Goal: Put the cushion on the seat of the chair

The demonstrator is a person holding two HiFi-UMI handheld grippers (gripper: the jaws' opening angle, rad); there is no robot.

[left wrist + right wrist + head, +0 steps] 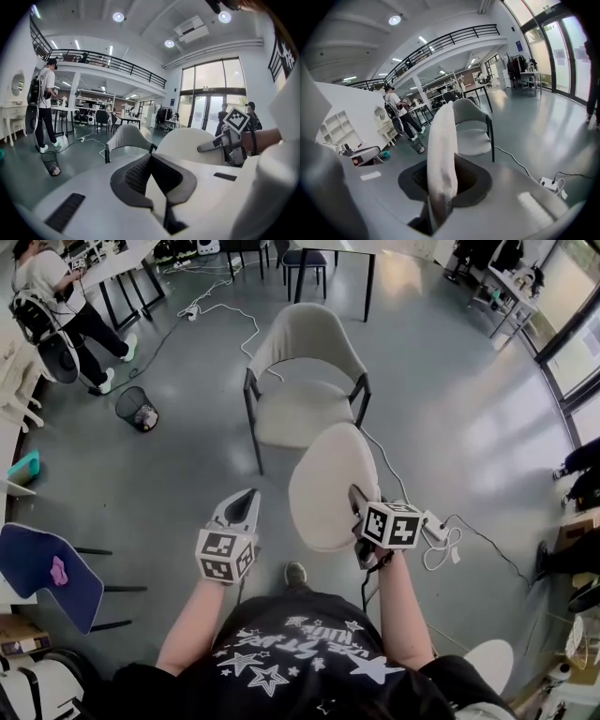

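Note:
A grey upholstered chair (302, 381) with black legs stands on the floor ahead of me, its seat (298, 413) bare. My right gripper (360, 510) is shut on the near edge of a round beige cushion (328, 486), which stands on edge in front of the chair. In the right gripper view the cushion (442, 150) rises edge-on from between the jaws (444, 180), with the chair (471, 127) behind it. My left gripper (242, 510) is to the left of the cushion, apart from it, shut with nothing in it. The left gripper view shows its jaws (151, 161) together, with the cushion (192, 143) at the right.
A mesh waste bin (137, 409) stands on the floor left of the chair. A person (56, 296) stands at the far left by tables. Cables (225, 315) run behind the chair, and a power strip (437, 527) lies at my right. A blue chair (47, 570) is at my near left.

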